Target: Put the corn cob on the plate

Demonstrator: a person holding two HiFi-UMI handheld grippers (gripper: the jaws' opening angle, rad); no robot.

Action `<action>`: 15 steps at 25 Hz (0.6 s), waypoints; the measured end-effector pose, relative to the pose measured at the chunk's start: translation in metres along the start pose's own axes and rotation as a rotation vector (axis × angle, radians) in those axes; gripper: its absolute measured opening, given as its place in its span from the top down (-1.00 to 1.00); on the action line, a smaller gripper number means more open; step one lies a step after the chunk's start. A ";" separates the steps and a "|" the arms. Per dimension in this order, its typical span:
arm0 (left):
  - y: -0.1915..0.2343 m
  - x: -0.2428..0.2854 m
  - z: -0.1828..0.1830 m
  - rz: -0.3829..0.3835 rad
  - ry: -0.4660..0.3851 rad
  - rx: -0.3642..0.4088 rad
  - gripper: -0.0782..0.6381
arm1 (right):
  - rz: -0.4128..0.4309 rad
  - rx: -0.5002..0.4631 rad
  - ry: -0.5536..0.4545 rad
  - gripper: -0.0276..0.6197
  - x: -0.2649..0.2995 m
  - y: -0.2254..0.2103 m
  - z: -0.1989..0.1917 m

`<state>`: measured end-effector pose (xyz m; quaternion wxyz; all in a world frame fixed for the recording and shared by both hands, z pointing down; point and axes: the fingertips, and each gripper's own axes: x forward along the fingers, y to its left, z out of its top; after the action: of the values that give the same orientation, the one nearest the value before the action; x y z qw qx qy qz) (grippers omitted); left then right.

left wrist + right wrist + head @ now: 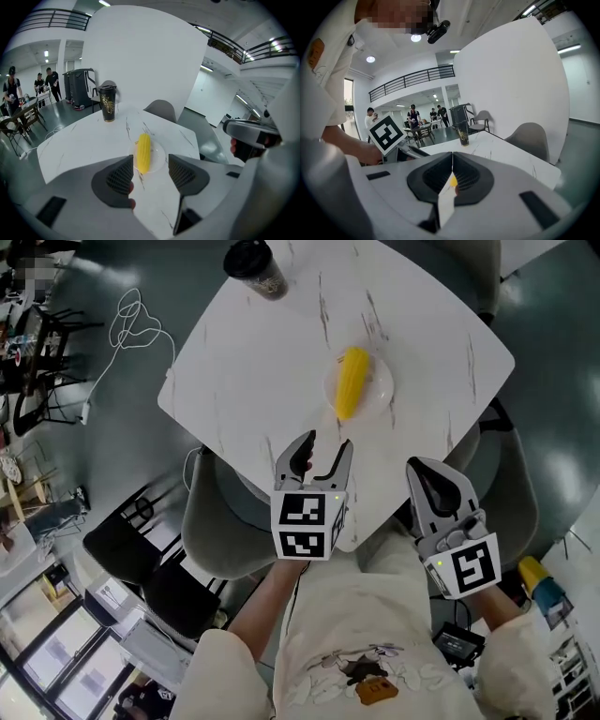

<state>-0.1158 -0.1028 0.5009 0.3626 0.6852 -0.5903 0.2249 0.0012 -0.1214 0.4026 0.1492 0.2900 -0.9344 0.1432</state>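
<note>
A yellow corn cob (352,381) lies on a small white plate (382,390) on the white marble table (253,371). My left gripper (327,448) hovers over the table's near edge, just short of the plate, open with nothing between its jaws. In the left gripper view the corn cob (143,152) and plate (160,158) show beyond the open left gripper (151,171). My right gripper (419,468) is off the table's near right edge, shut and empty. Its jaws meet in the right gripper view (452,171).
A black lidded cup (255,268) stands at the table's far corner, also the cup (107,102) in the left gripper view. Grey chairs (211,521) are tucked under the table. A white cable (131,320) lies on the floor at left. People stand far off.
</note>
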 end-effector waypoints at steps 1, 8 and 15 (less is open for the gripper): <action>0.000 -0.006 -0.002 -0.001 -0.004 -0.004 0.11 | -0.004 -0.005 -0.005 0.90 -0.002 0.003 0.002; -0.001 -0.051 -0.011 -0.017 -0.038 -0.021 0.11 | -0.042 -0.018 -0.037 0.90 -0.021 0.026 0.022; -0.004 -0.098 -0.011 -0.033 -0.093 -0.039 0.11 | -0.086 -0.026 -0.069 0.90 -0.042 0.044 0.041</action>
<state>-0.1309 -0.0313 0.4351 0.3519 0.6974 -0.5992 0.1752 0.0006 -0.0797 0.3417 0.1267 0.3324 -0.9276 0.1143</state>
